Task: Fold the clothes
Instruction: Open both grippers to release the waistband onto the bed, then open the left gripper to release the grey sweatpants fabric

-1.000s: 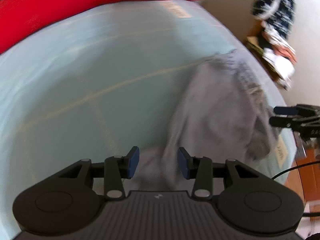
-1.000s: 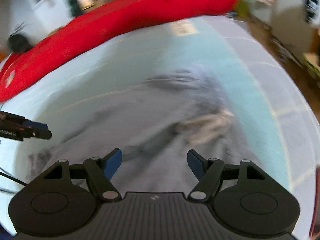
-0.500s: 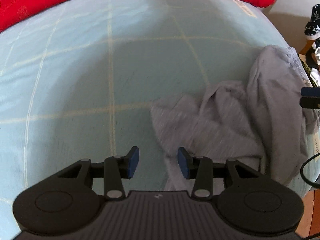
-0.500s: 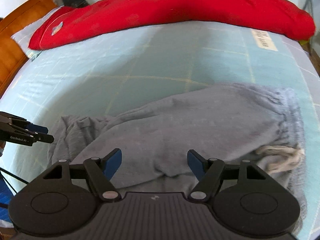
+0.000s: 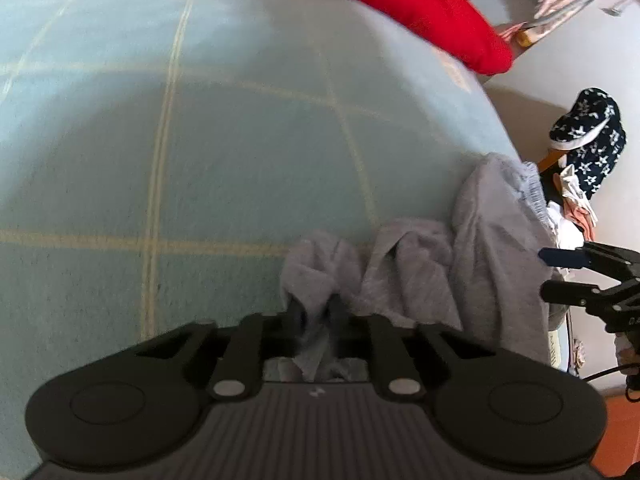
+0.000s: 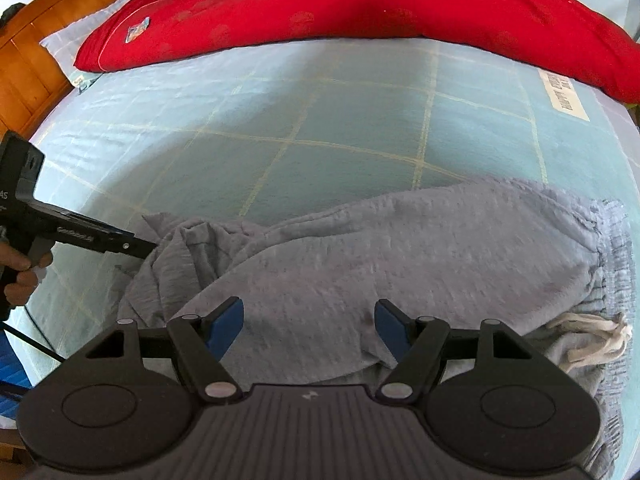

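Grey sweatpants (image 6: 400, 256) lie crumpled across the near part of a light blue checked bed (image 6: 320, 120), waistband and white drawstring (image 6: 592, 336) at the right. My left gripper (image 5: 316, 312) is shut on a bunched leg end of the grey sweatpants (image 5: 420, 268), with cloth pinched between its fingers. From the right wrist view the left gripper (image 6: 140, 246) meets the crumpled leg at the left, held by a hand (image 6: 20, 276). My right gripper (image 6: 308, 326) hovers open just above the middle of the pants, nothing between its fingers; in the left wrist view the right gripper (image 5: 560, 276) shows at the right edge.
A long red quilt (image 6: 360, 12) lies along the far side of the bed. A wooden headboard (image 6: 36, 40) stands at the far left. Beside the bed's right edge sit dark star-patterned clothes (image 5: 588, 136) and a pile of other items on the floor.
My left gripper moved onto the leg end and shut on it. The right gripper stayed open over the pants and shifted only slightly.
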Action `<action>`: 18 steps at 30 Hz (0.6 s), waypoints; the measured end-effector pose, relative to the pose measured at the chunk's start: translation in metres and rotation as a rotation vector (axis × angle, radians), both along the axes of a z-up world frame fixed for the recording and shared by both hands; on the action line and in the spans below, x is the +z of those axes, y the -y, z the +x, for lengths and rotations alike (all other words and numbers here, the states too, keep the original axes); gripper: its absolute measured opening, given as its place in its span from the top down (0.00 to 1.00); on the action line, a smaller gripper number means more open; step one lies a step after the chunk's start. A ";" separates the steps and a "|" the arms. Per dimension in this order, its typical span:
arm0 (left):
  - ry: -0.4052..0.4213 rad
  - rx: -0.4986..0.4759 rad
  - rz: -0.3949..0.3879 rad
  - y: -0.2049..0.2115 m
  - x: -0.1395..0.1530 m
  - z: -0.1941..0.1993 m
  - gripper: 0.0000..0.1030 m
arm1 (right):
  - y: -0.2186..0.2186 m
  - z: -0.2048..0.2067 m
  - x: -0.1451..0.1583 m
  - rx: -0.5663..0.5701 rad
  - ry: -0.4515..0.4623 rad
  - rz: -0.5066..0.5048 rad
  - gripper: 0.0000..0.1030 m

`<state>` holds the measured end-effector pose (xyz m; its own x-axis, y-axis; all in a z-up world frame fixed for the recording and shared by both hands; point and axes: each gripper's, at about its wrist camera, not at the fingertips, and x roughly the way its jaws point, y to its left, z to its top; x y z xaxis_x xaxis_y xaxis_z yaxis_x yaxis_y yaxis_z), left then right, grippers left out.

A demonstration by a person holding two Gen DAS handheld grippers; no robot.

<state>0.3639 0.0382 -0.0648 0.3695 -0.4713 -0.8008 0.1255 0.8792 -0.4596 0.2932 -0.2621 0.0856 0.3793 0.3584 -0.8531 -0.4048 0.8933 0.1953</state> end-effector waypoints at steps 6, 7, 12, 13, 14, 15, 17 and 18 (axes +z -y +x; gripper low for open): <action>0.088 0.083 0.018 -0.020 0.037 -0.002 0.97 | -0.006 0.003 0.002 -0.005 0.004 -0.008 0.25; 0.103 0.102 0.022 -0.025 0.044 -0.001 0.97 | -0.007 0.003 0.003 -0.006 0.005 -0.006 0.25; 0.190 0.205 0.100 -0.056 0.071 0.004 1.00 | -0.016 0.004 0.007 0.012 0.023 -0.008 0.25; 0.200 0.228 0.115 -0.064 0.075 0.004 1.00 | -0.018 0.004 0.008 0.017 0.024 -0.007 0.25; 0.200 0.238 0.118 -0.069 0.076 0.004 1.00 | -0.020 0.004 0.009 0.022 0.025 -0.005 0.25; 0.195 0.245 0.117 -0.074 0.077 0.005 1.00 | -0.023 0.006 0.009 0.032 0.023 -0.010 0.25; 0.176 0.241 0.112 -0.078 0.075 0.008 1.00 | -0.030 0.011 0.009 0.055 0.020 -0.020 0.25; 0.157 0.223 0.107 -0.076 0.072 0.009 1.00 | -0.034 0.013 0.009 0.067 0.018 -0.025 0.25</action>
